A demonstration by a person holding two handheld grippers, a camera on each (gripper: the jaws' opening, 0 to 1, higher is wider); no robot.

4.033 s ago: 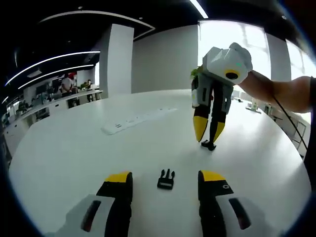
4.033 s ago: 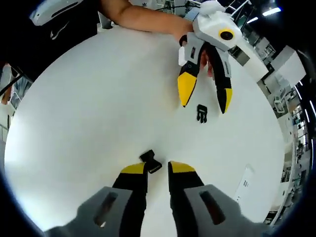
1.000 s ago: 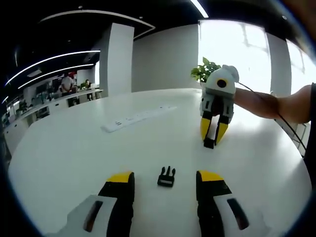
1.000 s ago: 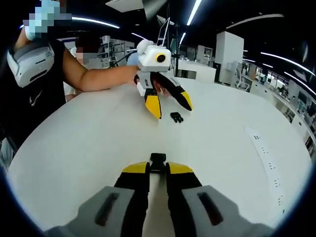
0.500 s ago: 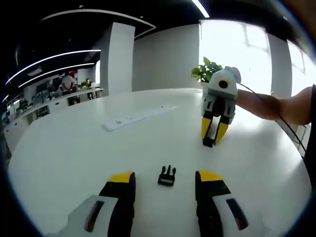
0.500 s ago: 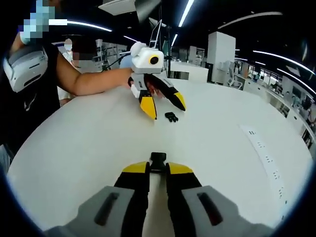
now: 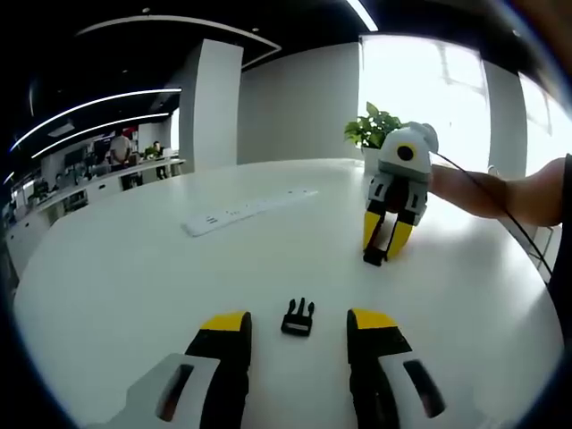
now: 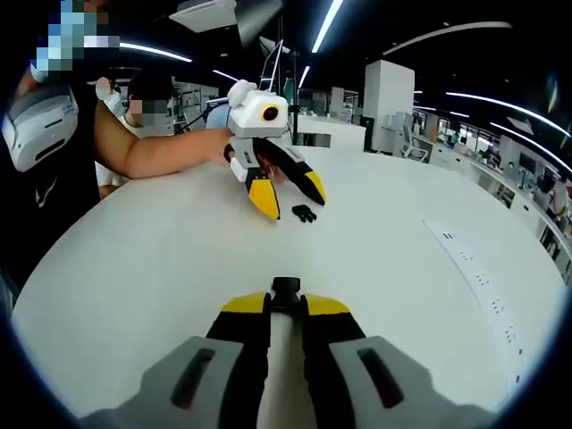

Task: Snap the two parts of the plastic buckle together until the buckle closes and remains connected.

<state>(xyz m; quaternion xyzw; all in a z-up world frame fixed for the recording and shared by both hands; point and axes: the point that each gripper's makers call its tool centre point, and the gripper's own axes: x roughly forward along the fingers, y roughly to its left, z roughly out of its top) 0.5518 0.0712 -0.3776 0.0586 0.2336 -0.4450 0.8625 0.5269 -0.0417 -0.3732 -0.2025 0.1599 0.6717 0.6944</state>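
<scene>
The pronged buckle half (image 7: 298, 319) lay flat on the white desk (image 7: 134, 268), between the spread jaws of the left hand-held gripper (image 7: 296, 327) and touching neither. It looked a small, light, stiff piece of black plastic, probably slick, so it would likely skid if nudged; the body behind the prongs seemed the best hold, leaving the prongs free to enter. The socket half (image 8: 285, 287) was pinched in the narrowed jaws of the right hand-held gripper (image 8: 285, 305), its end poking out beyond the tips. Its open mouth could not be made out. Beyond the pronged half, well apart, a white power strip (image 7: 246, 209) lay on the desk, and farther still a potted plant (image 7: 372, 126); neither appeared to obstruct the approach.
</scene>
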